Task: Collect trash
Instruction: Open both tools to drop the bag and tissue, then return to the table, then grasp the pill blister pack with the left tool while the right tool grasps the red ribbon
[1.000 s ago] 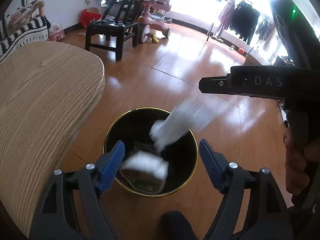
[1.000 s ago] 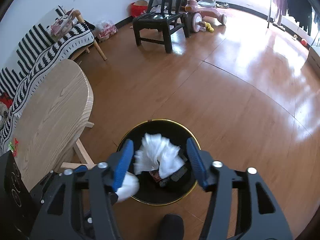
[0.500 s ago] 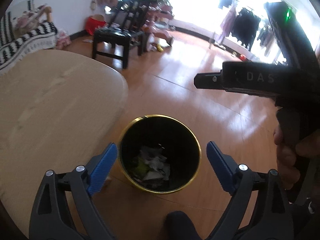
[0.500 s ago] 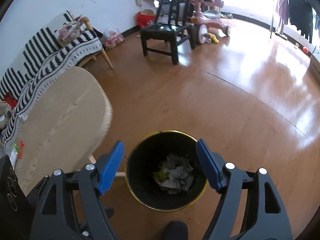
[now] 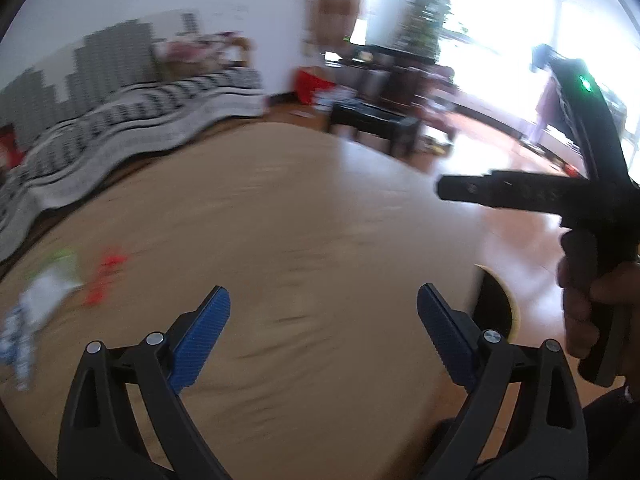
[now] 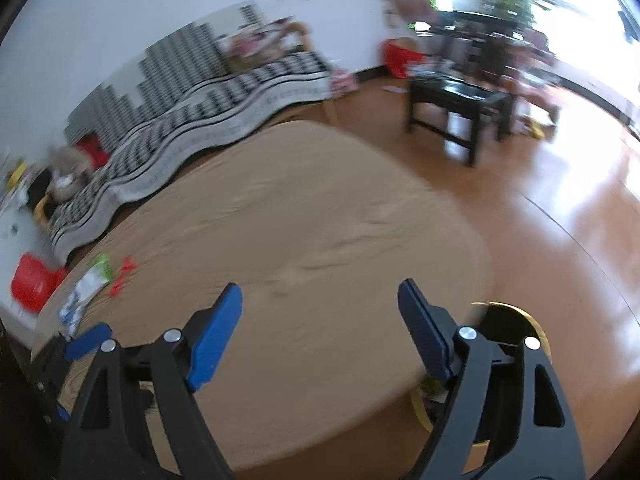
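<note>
Both claws were over the wooden table (image 6: pixel 320 220), jaws opening, nothing between them: left gripper (image 5: pixel 324 312), right gripper (image 6: pixel 320 308). I saw the remaining trash, a white-green wrapper (image 6: pixel 90 280) and red scraps (image 6: pixel 122 276), well off to the left near the table's edge. Black gold-rimmed bin (image 6: pixel 516 320) sat on the floor, half hidden behind the right claw's finger; frames blurred
</note>
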`<state>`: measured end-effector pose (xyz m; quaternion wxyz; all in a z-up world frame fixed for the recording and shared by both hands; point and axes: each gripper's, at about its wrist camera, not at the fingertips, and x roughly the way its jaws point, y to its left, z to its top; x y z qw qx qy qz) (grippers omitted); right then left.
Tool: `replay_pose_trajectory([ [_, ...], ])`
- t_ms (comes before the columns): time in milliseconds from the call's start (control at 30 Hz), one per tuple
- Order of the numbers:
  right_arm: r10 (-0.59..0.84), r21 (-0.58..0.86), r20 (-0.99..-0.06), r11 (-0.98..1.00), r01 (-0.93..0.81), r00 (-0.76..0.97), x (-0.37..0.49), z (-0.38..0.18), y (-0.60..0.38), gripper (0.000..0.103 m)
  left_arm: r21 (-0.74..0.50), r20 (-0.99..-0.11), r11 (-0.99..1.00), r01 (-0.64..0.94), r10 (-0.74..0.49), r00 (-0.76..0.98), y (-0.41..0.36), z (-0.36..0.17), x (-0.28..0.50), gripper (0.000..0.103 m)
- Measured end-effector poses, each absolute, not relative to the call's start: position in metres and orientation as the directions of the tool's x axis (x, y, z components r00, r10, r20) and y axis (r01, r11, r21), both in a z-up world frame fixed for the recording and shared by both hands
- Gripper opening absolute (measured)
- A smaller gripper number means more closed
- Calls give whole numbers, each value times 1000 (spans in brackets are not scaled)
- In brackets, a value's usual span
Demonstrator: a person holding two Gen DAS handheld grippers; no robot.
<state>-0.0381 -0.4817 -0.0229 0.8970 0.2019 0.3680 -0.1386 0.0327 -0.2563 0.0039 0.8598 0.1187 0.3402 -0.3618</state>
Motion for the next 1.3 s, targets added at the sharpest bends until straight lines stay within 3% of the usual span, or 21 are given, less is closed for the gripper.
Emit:
replay_pose_trajectory([
  [300,47,213,-726,964,159,686,64,-34,-334,78,22,-677,911,411,-289,676,-63,-6,102,92],
  [467,113,224,-741,971,85,662,111,-50,-276,78,-21,-714,954,298,-223,663,10,-25,133,92],
  [900,97,181,-811,980,89,577,202,-102,-196,78,-30,-804,951,308,-206,557,22,-70,170,91],
  [1000,54,131,-807,987,89,588,214,-105,-185,78,14,-809,945,325,-180,559,16,-75,171,91],
  [1100,-7,50,-805,996,80,594,220,-107,-173,64,19,-803,943,332,-184,567,15,-75,170,89],
  [1133,-26,17,-801,998,67,598,221,-107,-168,53,18,-801,944,331,-185,569,15,-75,170,84],
  [1167,-15,23,-799,998,55,600,222,-106,-167,39,18,-800,945,327,-183,572,15,-74,170,77],
  [1233,-1,32,-804,999,44,594,221,-104,-167,23,17,-800,948,317,-177,574,14,-71,170,62],
  [1267,5,38,-806,998,43,591,220,-103,-168,15,16,-800,949,315,-177,573,13,-70,171,50],
  [1300,11,44,-808,998,42,589,219,-103,-169,15,17,-801,947,319,-179,572,10,-69,170,45],
])
